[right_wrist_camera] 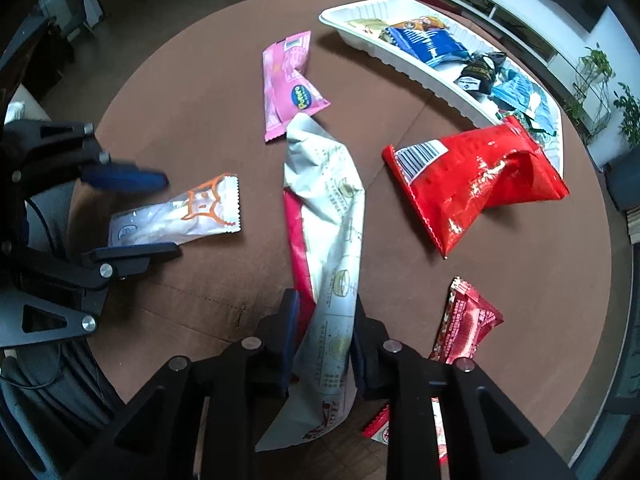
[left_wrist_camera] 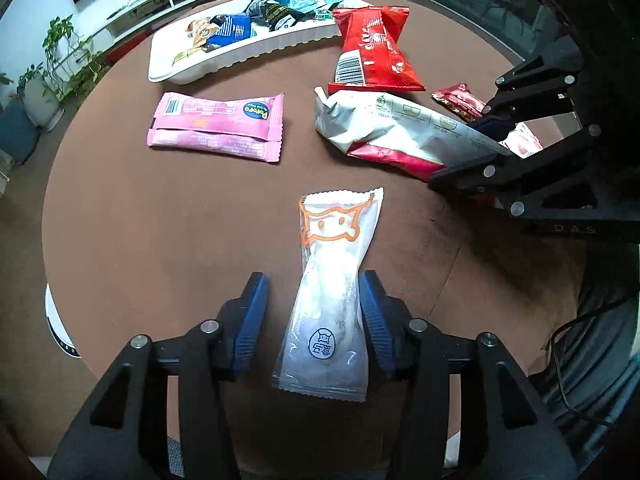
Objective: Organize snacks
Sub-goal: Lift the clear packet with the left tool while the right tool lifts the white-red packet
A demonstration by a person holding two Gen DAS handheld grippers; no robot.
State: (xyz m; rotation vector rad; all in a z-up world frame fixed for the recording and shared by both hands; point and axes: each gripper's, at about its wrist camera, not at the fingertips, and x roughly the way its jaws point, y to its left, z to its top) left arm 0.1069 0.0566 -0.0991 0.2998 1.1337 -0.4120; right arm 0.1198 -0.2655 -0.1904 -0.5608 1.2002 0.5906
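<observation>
A clear packet with an orange cat outline [left_wrist_camera: 332, 280] lies flat on the brown round table [left_wrist_camera: 160, 220]. My left gripper [left_wrist_camera: 314, 306] straddles its lower half and is open. The left pad stands clear of the packet and the right pad is at its edge. My right gripper [right_wrist_camera: 326, 332] is shut on one end of a crumpled white-and-red bag [right_wrist_camera: 332, 208], which stretches away across the table. A white tray [left_wrist_camera: 256, 50] at the far side holds several small snack packs.
A pink packet [left_wrist_camera: 216, 126] lies left of centre. A large red bag [left_wrist_camera: 372, 48] rests against the tray's end. A small red packet [right_wrist_camera: 468, 320] lies right of my right gripper, and another red-and-white packet [right_wrist_camera: 378, 426] lies partly under it.
</observation>
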